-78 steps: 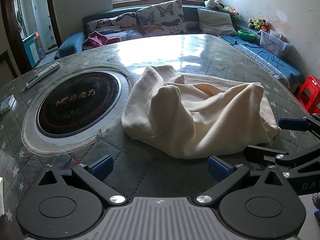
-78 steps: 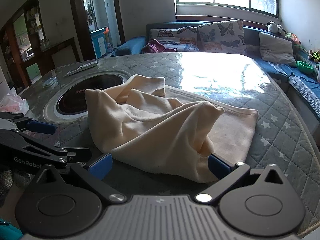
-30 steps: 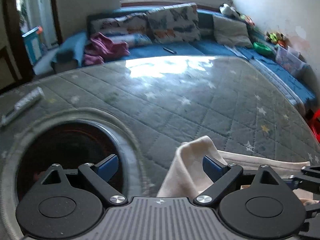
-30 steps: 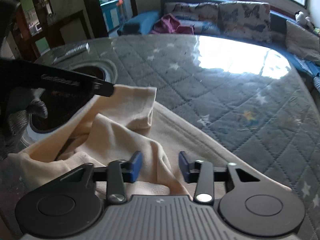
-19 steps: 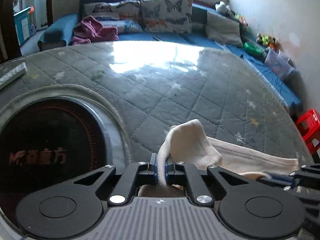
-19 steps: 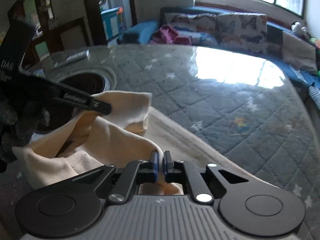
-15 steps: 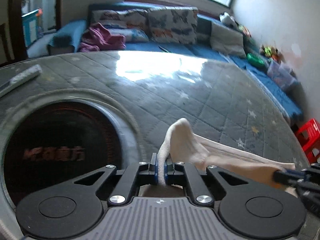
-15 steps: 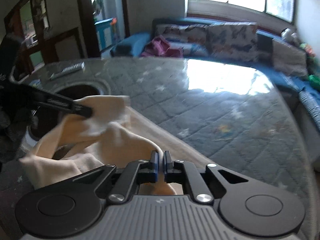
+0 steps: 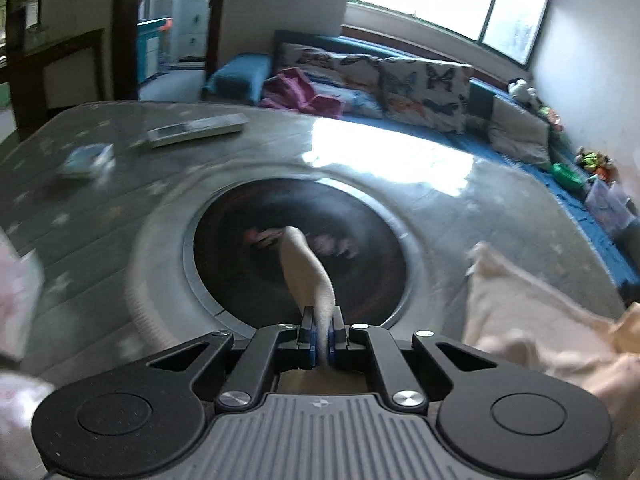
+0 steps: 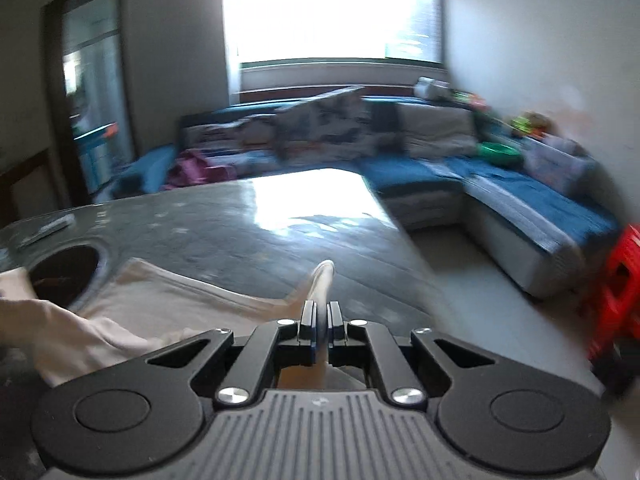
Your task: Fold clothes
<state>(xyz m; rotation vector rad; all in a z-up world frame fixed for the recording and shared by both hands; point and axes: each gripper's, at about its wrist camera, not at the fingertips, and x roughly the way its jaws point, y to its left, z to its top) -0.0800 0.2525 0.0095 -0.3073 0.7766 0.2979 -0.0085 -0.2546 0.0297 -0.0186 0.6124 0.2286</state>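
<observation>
A cream garment (image 9: 516,320) lies on the quilted grey table (image 9: 460,184). My left gripper (image 9: 321,338) is shut on a pinched fold of this cloth, which sticks up past the pads over the black round cooktop (image 9: 298,248). In the right wrist view the cream garment (image 10: 160,312) stretches from the left edge toward the middle, and my right gripper (image 10: 321,334) is shut on another fold of it near the table's right edge. Both views are blurred by motion.
A remote control (image 9: 196,130) and a small blue packet (image 9: 86,158) lie on the table's far left. A blue sofa (image 10: 520,196) with butterfly cushions (image 9: 424,84) wraps the back and right. A red stool (image 10: 618,280) stands on the floor at the right.
Both grippers closed on folds of the cream garment, then pulled apart: the left swung over the cooktop, the right toward the table's right edge, and the cloth spread out between them.
</observation>
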